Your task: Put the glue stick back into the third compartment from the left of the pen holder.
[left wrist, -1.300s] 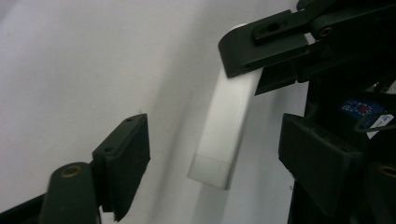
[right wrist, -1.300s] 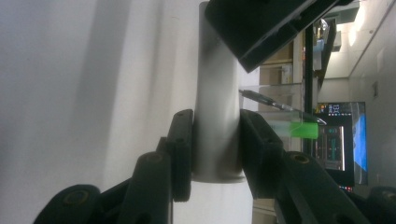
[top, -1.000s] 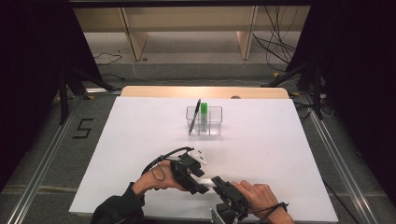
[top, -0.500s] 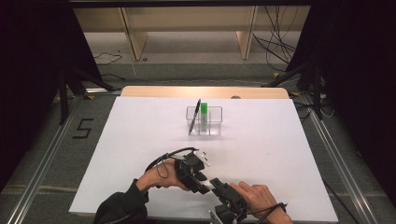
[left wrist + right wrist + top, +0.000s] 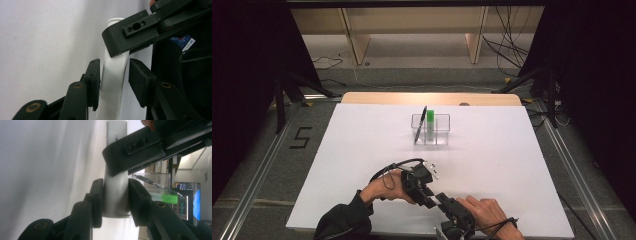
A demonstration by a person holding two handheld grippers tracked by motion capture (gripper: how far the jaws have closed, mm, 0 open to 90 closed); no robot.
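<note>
A white tube (image 5: 116, 135) is held low over the white table near its front edge. My right gripper (image 5: 115, 197) is shut on it, a pad on each side near its flanged end. My left gripper (image 5: 113, 77) comes at the white tube (image 5: 112, 90) from the opposite end. Its jaws have just been closing, and their pads now meet the tube's sides. Each gripper's view shows one of the other gripper's jaws crossing the tube farther up. In the high view the left gripper (image 5: 430, 196) and right gripper (image 5: 443, 200) meet tip to tip, hiding the tube.
A clear plastic box (image 5: 443, 131) stands at the table's middle back, with a black pen (image 5: 420, 125) leaning out of it and a green stick (image 5: 430, 120) upright inside. White table surface (image 5: 512, 165) spreads around the hands. A wooden board edges the far side.
The left gripper's jaws have narrowed onto the tube and the left hand has edged slightly toward the right gripper. The right hand has kept still.
</note>
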